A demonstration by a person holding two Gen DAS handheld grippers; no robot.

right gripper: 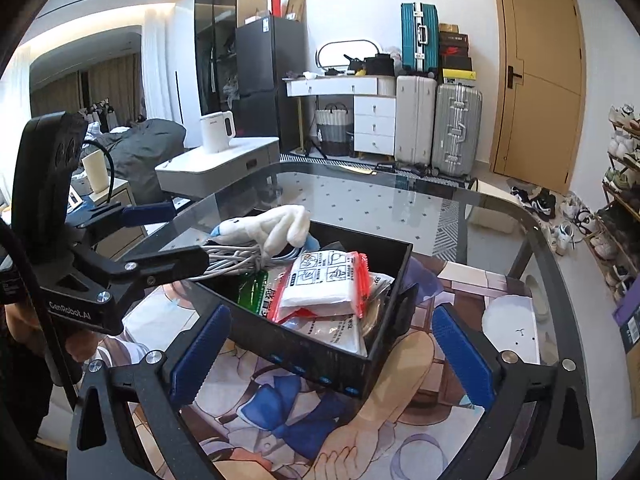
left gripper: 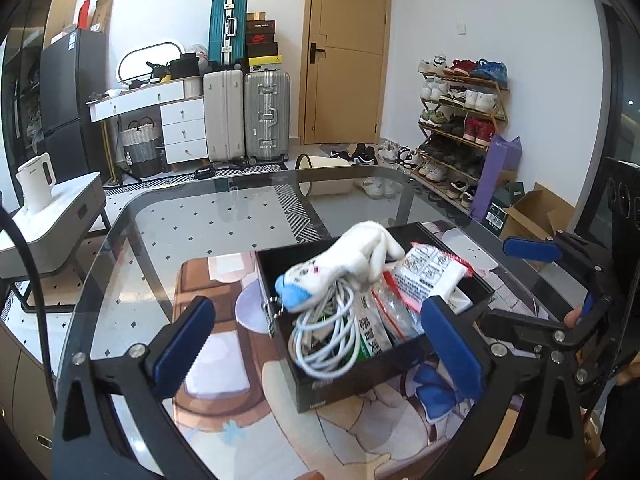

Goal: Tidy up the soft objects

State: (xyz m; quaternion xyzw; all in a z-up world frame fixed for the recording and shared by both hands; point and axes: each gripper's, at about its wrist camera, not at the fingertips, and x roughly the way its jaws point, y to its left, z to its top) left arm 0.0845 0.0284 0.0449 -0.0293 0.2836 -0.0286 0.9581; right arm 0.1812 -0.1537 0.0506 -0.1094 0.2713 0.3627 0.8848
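The table (left gripper: 248, 200) is smooth, glossy glass with a printed mat (right gripper: 472, 280) lying flat on it, and on the mat stands a matt black box (right gripper: 320, 364). In the box, a fuzzy white plush toy (left gripper: 352, 260) lies on a coil of smooth white cable (left gripper: 332, 336), beside shiny, crinkled plastic packets (right gripper: 324, 284). Both grippers' pads (left gripper: 184, 348) near the box look like ridged blue rubber on matt black plastic arms.

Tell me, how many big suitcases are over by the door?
3. A white suitcase and a silver suitcase stand side by side on the floor; a teal suitcase stands on top of the white one. More may be hidden behind them.
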